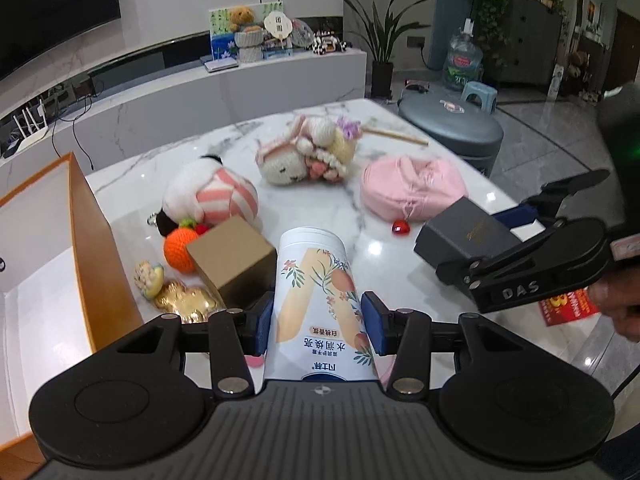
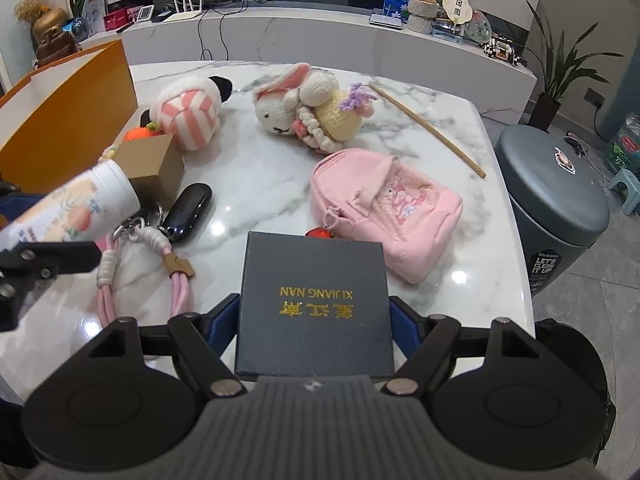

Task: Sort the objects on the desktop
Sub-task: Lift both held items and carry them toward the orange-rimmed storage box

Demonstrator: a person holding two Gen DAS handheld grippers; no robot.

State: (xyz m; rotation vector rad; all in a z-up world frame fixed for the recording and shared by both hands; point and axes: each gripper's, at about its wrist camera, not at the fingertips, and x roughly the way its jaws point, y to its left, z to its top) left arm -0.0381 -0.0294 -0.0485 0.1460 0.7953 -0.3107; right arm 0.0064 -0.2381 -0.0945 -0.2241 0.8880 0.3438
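My left gripper is shut on a white hand-cream canister with a peach print and holds it above the marble table; the canister also shows in the right wrist view. My right gripper is shut on a dark grey gift box with gold lettering, which also shows in the left wrist view. On the table lie a striped plush, a crocheted bunny, a pink mini backpack, a brown carton and a car key on a pink strap.
An orange-sided open box stands at the table's left. A crocheted orange, gold trinkets, a red charm and a wooden stick lie on the table. A grey bin stands past the right edge.
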